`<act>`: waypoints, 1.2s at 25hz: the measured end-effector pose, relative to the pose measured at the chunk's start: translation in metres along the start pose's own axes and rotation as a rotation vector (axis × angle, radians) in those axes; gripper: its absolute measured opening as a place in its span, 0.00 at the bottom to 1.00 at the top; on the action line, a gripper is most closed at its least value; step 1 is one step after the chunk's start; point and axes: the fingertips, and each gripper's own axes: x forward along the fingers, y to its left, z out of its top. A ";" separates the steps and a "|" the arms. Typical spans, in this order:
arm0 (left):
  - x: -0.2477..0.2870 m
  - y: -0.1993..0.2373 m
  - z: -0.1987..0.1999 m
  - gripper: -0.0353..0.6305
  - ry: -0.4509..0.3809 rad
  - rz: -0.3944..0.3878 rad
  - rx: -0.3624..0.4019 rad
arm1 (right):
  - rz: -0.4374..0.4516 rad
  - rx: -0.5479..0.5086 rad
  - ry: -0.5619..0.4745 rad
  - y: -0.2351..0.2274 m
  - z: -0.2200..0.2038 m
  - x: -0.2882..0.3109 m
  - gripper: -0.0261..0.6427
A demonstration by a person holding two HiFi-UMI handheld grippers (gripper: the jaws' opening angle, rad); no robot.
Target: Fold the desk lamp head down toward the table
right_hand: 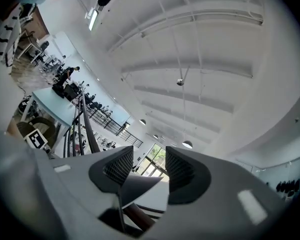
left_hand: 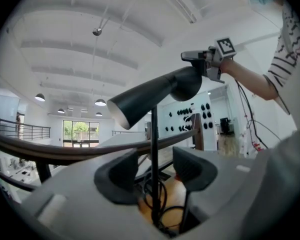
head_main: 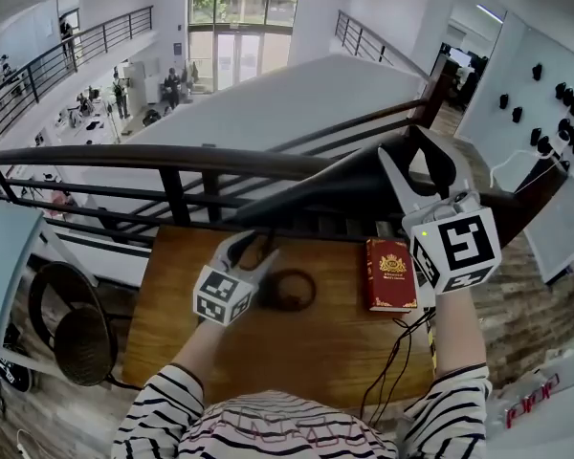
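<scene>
The black desk lamp stands on a wooden table. Its cone-shaped head slopes down to the left above the railing. My right gripper is raised at the head's rear end, shut on it. In the right gripper view the dark lamp head runs away between the jaws of the right gripper. My left gripper is low by the lamp's round base. In the left gripper view the thin stem stands between the open jaws of the left gripper, clear of both pads, under the lamp head.
A red book lies on the table's right side, with black cables trailing off the front edge. A dark railing runs just behind the table. A black fan stands on the floor to the left.
</scene>
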 end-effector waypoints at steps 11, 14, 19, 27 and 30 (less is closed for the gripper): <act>0.018 -0.003 -0.008 0.21 0.028 -0.004 -0.011 | 0.027 0.016 0.054 -0.002 -0.028 0.011 0.30; 0.018 -0.001 -0.007 0.18 0.024 0.005 -0.019 | 0.016 0.029 0.039 -0.003 -0.028 0.010 0.29; 0.021 -0.004 -0.007 0.19 -0.001 0.001 -0.045 | 0.003 0.052 0.058 -0.008 -0.043 0.007 0.29; 0.016 -0.012 -0.009 0.30 -0.018 -0.019 -0.060 | -0.034 0.126 0.071 -0.004 -0.063 -0.007 0.29; 0.017 -0.017 -0.007 0.35 -0.028 -0.030 -0.057 | -0.051 0.157 0.074 -0.006 -0.072 -0.012 0.29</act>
